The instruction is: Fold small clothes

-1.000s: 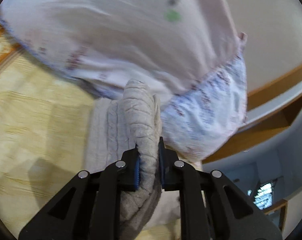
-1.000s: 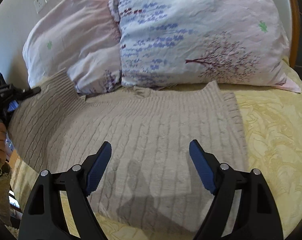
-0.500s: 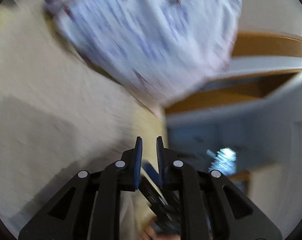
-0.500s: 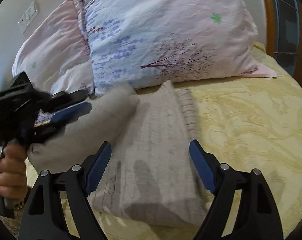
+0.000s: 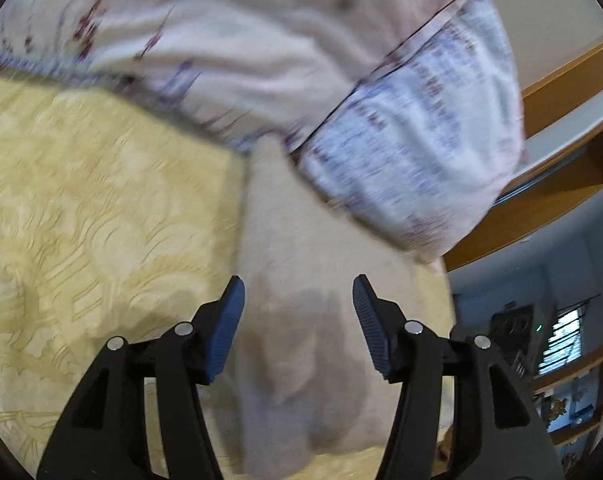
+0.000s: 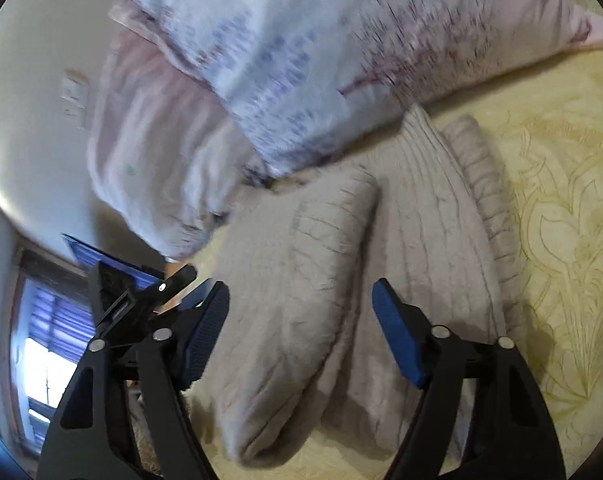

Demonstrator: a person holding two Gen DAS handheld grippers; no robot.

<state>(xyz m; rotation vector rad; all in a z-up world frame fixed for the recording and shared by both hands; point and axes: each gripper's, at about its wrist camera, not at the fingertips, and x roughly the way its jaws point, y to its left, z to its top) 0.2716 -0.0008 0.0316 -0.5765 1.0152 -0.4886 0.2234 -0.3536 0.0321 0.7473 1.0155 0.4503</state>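
step: side fold laid on sweater (image 6: 301,280) | left claw (image 5: 297,320) just opened, empty | right claw (image 6: 301,332) wide, narrowing, empty | next: grip bed-side (image 6: 561,240) edge, fold again

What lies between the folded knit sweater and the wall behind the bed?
Two patterned pillows. In the right wrist view they rest against the wall, and the folded sweater reaches their lower edge on the yellow bedspread.

A home bedroom: floral pillows (image 6: 301,40) on a yellow bedspread (image 5: 81,200).
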